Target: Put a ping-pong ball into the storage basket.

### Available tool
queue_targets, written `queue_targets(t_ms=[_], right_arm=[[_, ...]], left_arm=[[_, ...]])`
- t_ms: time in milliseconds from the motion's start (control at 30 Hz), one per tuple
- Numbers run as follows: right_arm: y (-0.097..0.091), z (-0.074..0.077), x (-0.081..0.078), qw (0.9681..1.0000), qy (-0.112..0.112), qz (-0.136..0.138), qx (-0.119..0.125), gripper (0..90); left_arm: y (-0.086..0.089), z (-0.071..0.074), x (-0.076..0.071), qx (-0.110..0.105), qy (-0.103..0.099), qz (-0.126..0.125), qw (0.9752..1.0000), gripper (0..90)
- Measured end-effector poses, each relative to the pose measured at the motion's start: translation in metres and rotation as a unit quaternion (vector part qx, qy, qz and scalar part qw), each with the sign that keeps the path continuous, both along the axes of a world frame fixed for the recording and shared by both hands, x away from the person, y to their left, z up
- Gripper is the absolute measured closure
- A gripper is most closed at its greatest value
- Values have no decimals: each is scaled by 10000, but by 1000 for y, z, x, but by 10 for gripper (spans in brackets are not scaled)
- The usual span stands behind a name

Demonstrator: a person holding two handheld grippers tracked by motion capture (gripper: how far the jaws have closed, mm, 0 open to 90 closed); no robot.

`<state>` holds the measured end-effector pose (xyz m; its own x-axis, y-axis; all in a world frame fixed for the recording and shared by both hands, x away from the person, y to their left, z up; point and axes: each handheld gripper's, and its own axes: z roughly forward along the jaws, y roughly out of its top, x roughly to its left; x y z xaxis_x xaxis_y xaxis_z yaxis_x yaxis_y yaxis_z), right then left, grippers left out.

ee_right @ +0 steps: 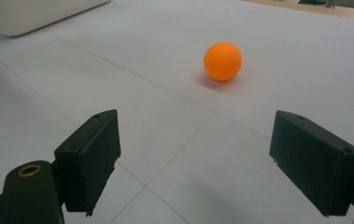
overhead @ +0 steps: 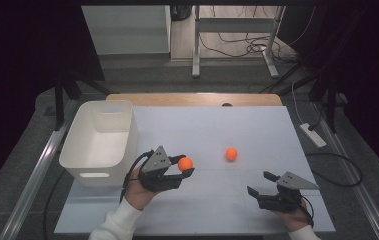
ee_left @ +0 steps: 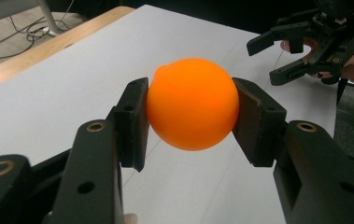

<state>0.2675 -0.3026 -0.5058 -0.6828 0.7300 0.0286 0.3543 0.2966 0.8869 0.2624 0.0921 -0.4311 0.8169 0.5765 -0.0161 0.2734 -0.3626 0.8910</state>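
The left gripper (overhead: 186, 165) is clamped on an orange ball (ee_left: 192, 110). The ball is smooth, matte and uniformly orange, with a small raised bump at its upper left edge. Both pads (ee_left: 135, 122) press on its sides, and it hangs clear of the white surface (overhead: 257, 130). A white bin (overhead: 101, 141) stands just beside this gripper, on its outer side. The right gripper (overhead: 264, 184) rests low with its jaws wide apart and nothing between them. A second orange ball (ee_right: 223, 61) lies on the surface ahead of that gripper, well apart from it.
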Motion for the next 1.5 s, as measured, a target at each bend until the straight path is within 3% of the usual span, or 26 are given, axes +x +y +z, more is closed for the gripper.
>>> queue_targets(t_ms=[367,1500], right_arm=[[0,0,0,10000,1,-4,-1,163],[-1,0,0,10000,-12,-7,11,163]], left_arm=[[4,8,2,-113,-57,60,9999,504],[38,23,6,-327,-200,595,9975,504]])
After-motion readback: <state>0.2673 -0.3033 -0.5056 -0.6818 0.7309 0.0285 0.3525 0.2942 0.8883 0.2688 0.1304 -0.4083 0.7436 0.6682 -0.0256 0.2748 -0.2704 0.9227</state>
